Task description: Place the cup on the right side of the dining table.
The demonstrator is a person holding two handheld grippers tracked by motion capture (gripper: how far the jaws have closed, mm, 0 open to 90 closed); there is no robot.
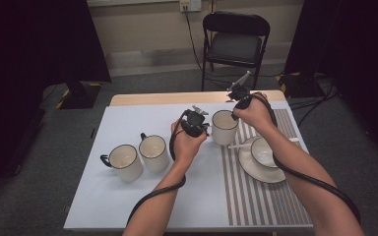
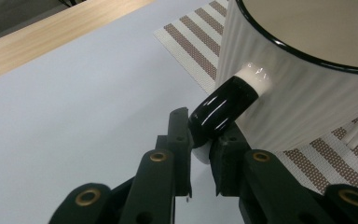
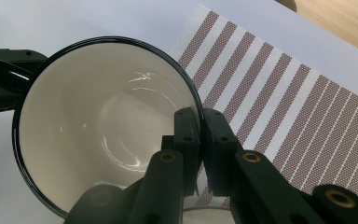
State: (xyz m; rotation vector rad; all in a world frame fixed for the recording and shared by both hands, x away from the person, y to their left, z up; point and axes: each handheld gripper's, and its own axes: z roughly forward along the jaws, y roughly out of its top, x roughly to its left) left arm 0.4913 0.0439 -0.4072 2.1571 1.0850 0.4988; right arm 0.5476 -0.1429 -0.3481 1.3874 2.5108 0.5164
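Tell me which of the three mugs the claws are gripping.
The mug at the striped mat's edge. The left claw pinches its black handle, the right claw its rim. The two left mugs stand free.

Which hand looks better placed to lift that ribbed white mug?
Probably the left: its claw grips the ribbed white mug's glossy black handle. The right claw merely pinches the thin rim.
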